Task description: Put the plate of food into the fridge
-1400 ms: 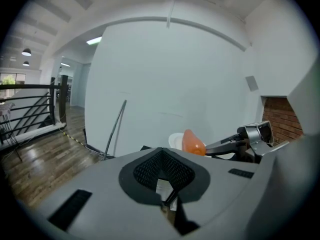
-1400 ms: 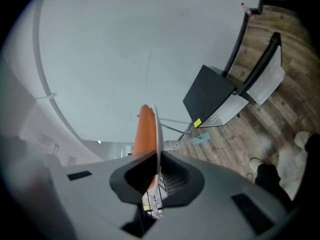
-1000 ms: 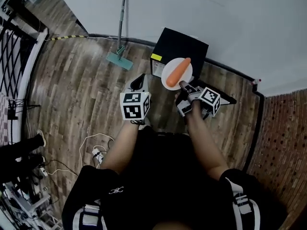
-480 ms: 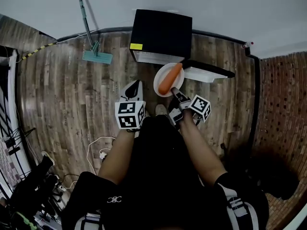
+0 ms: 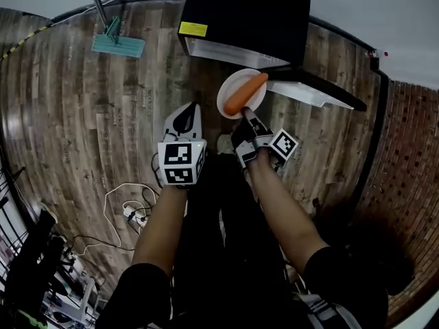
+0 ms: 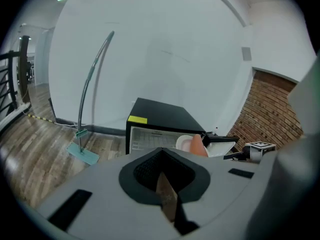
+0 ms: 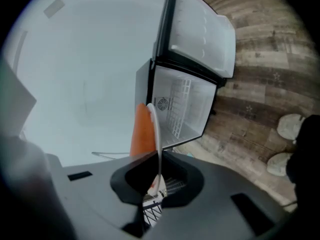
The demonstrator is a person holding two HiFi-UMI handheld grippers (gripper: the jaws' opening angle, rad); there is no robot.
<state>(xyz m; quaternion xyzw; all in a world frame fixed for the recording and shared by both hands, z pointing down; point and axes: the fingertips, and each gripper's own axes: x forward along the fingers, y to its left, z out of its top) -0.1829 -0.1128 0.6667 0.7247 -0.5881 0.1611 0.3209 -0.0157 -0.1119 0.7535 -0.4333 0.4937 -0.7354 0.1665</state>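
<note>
A white plate (image 5: 256, 100) carries a long orange carrot (image 5: 245, 93). My right gripper (image 5: 245, 116) is shut on the plate's near rim, and its jaws are still closing on it. In the right gripper view the plate (image 7: 156, 129) is seen edge-on between the jaws, with the carrot (image 7: 142, 131) to its left. The small black fridge (image 5: 240, 19) stands on the floor with its door (image 5: 322, 91) swung open to the right. Its white inside (image 7: 182, 106) faces me, just beyond the plate. My left gripper (image 5: 192, 112) hangs shut and empty to the left of the plate.
A teal flat mop (image 5: 118, 44) leans against the white wall left of the fridge. White cables and a power strip (image 5: 130, 211) lie on the wood floor at my left. A brick wall (image 5: 411, 149) runs along the right. My shoes (image 7: 290, 126) show below.
The fridge has grown larger and nearer in the head view, and the mop has slid left. The plate with the carrot stays held in the right gripper in front of the open fridge.
</note>
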